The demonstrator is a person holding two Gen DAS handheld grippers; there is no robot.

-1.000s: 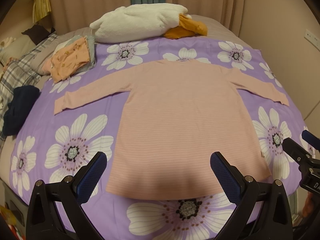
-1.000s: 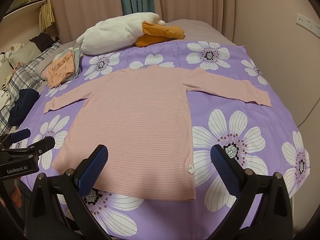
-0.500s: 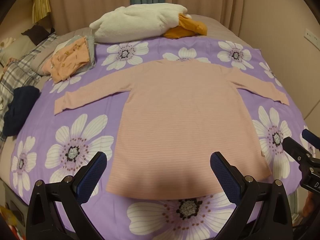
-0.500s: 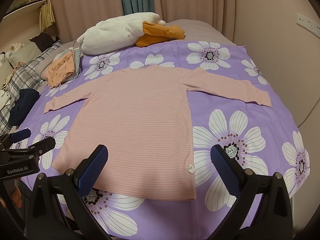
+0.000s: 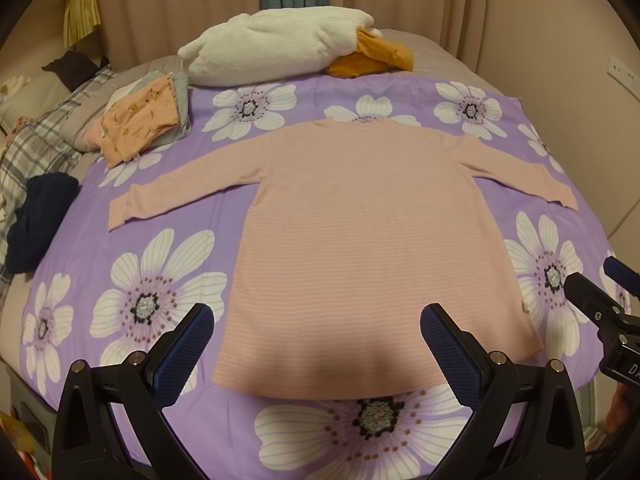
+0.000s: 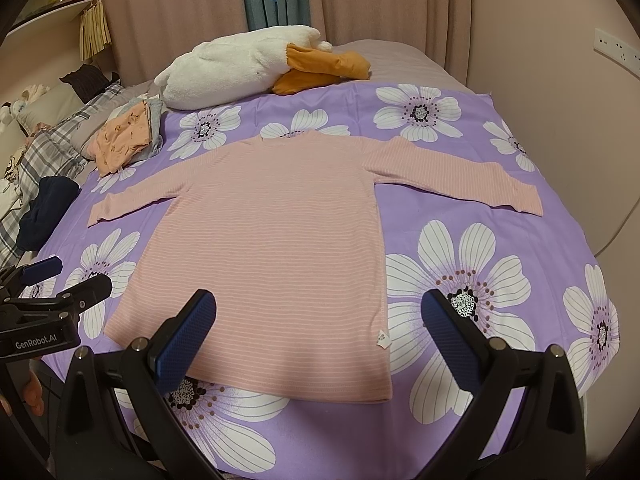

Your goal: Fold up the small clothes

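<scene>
On the purple bedspread printed with large white flowers, a pink long-sleeved top with fine pale stripes lies flat and unfolded, hem toward the cameras, both sleeves stretched out to the sides. A small white tag sticks out of its side seam near the hem; its print is too small to read. The left gripper hovers over the hem with its 2 blue-padded fingers spread wide and nothing between them. The right gripper is just as wide open and empty above the hem's right part. "GenRobot.AI" is printed in white on the left gripper's black body in the right wrist view. Beyond the top lie a white plush pillow with orange cloth and a folded stack of peach and grey clothes.
</scene>
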